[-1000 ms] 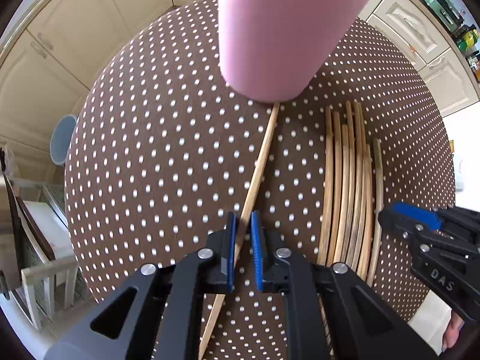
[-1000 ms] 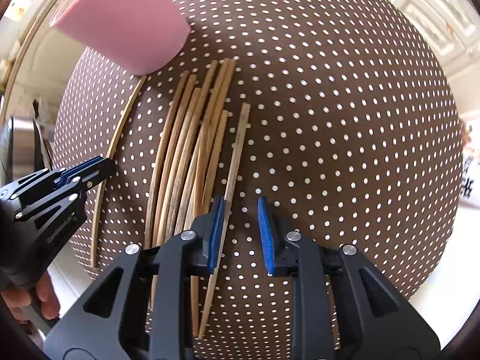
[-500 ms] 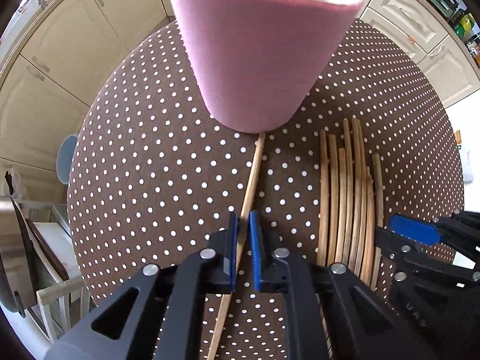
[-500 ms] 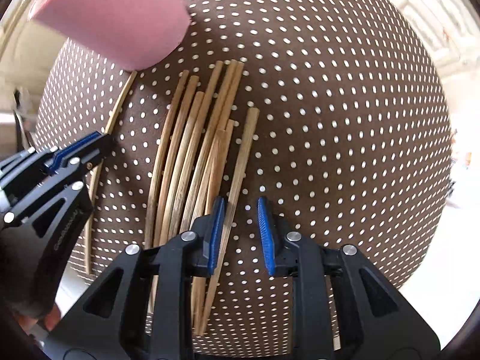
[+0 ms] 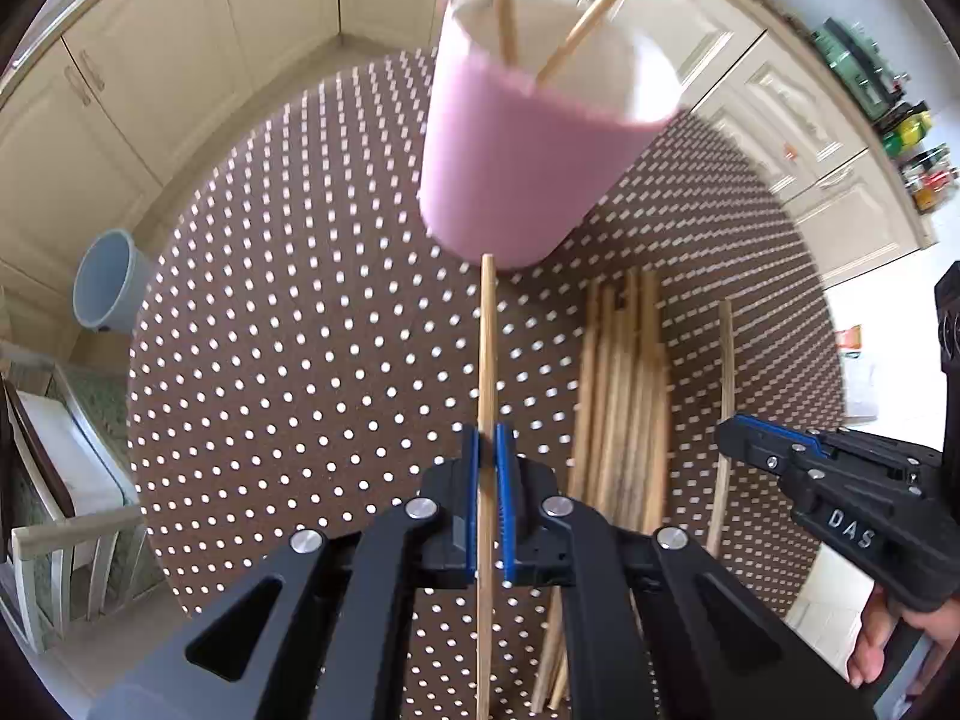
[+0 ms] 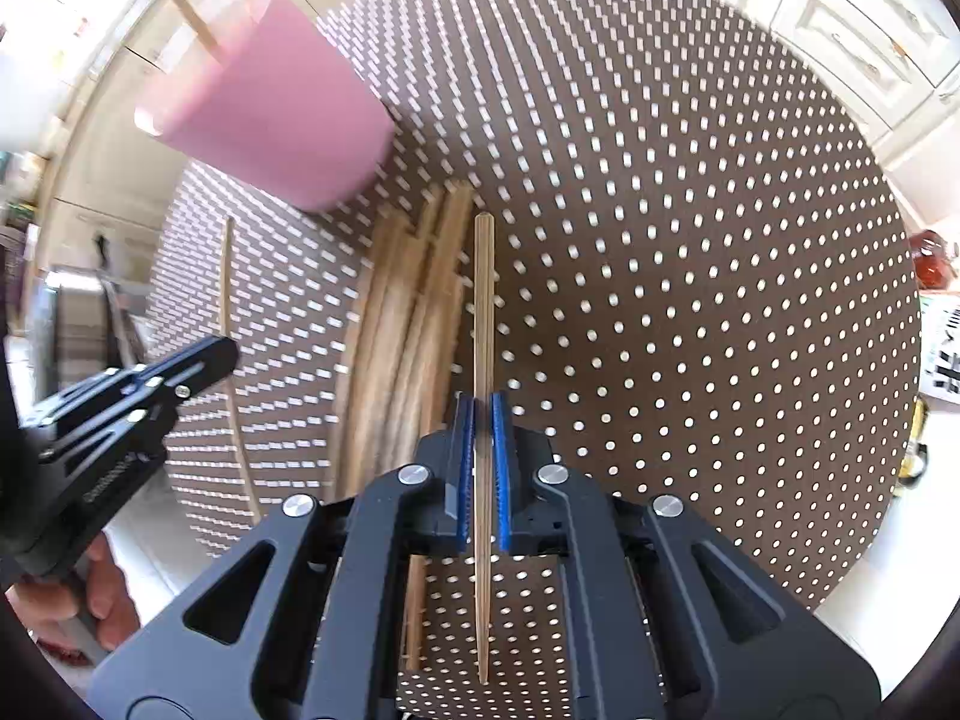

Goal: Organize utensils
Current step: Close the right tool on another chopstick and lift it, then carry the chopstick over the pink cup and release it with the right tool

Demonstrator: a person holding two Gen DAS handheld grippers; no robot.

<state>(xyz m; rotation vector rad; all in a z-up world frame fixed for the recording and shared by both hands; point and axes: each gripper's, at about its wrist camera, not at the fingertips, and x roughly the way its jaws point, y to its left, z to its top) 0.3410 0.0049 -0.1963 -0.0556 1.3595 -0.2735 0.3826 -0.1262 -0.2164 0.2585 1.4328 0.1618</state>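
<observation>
A pink cup [image 5: 522,162] stands on the brown dotted round table [image 5: 300,330] with two chopsticks [image 5: 503,0] leaning in it. My left gripper [image 5: 487,438] is closing, its pads pressing on a single wooden chopstick [image 5: 487,348] that points at the cup's base. A pile of several chopsticks [image 5: 624,396] lies to its right. My right gripper [image 6: 482,408] is closing too, pinching one chopstick [image 6: 483,300] just right of the pile [image 6: 408,324]. Each wrist view shows the other gripper at its edge: the right gripper [image 5: 738,438] and the left gripper [image 6: 222,354].
Cream cabinets [image 5: 150,60] ring the table. A pale blue bucket [image 5: 105,282] sits on the floor at the left, with a white chair [image 5: 60,540] below it. Bottles [image 5: 912,144] crowd the counter at the far right. A person's hand [image 5: 882,636] holds the right gripper's handle.
Both grippers have narrowed onto their chopsticks, the right one from clearly open. Both have risen, so the cup's rim and more of the room now show. Each chopstick now lines up straight between its pads.
</observation>
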